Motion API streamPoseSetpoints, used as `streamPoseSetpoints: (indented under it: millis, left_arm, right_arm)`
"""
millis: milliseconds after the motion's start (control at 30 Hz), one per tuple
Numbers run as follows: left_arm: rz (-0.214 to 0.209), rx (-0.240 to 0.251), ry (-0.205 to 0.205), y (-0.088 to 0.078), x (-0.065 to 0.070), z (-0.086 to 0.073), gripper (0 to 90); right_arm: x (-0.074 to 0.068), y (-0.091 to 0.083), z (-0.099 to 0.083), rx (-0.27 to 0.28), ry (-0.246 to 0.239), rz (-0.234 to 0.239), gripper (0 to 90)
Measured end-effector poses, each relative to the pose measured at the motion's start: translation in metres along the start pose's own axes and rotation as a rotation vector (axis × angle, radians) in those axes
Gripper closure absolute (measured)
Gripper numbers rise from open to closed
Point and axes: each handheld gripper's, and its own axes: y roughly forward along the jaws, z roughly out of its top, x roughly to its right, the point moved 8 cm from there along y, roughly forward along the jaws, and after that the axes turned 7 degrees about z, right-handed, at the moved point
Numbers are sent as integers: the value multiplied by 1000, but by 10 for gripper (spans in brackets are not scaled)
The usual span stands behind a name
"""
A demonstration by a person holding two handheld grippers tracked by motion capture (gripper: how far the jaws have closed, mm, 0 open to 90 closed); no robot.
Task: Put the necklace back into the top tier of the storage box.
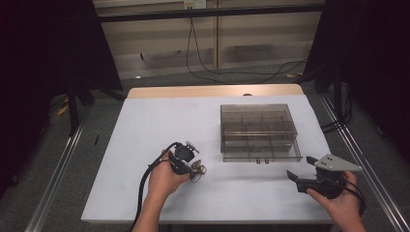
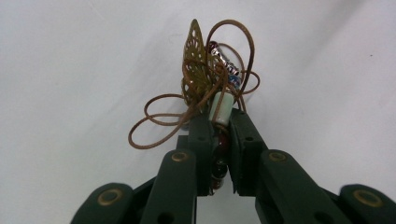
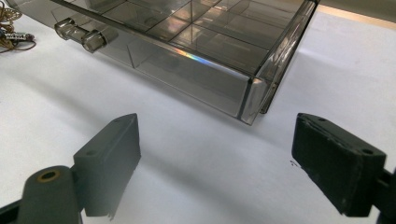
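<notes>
Nearest the person, a beaded cord necklace (image 2: 212,88) with a brass filigree pendant is pinched between the almost closed jaws of the left gripper (image 2: 219,126), just over the white table cover (image 1: 145,125), left of centre. The right gripper (image 1: 302,169) is held at the near right with its jaws spread wide and nothing between them. Farther back, a smoky clear plastic organiser box (image 1: 258,131) is seen with its drawer pulled partly out; its divided compartments appear empty.
</notes>
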Motion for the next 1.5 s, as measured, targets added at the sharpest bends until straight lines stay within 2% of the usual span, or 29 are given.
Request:
streamPoseSetpoints:
  millis: [167,233,500,667,700,800,833,1100,1200,1500]
  left_arm:
    - [-2,22,-5,-6,0,5,814]
    - [-16,32,-22,-8,0,7,814]
    - [-27,36,-41,-13,-1,9,814]
    - [-41,32,-33,-17,-1,13,814]
    - [-44,41,-42,-18,-1,15,813]
    - [-39,24,-27,-23,-4,16,813]
    - [-38,38,-33,-25,-4,18,813]
    - [-39,41,-17,-43,-5,28,813]
    - [-45,56,-24,-45,-4,31,813]
    - [-54,49,-15,-54,-5,38,813]
  right_arm:
    - [1,-1,0,4,4,-1,152]
    - [1,-1,0,4,4,0,152]
    - [0,0,-1,-3,5,7,151]
    - [-1,0,-1,-2,8,9,149]
    - [-1,0,-1,-3,7,9,149]
    - [0,1,-2,-5,10,9,149]
    - [0,1,-2,-4,11,8,148]
    - [-1,0,-1,-1,12,12,147]
    - [-1,0,-1,-1,13,13,146]
    - [0,0,-1,-1,24,12,144]
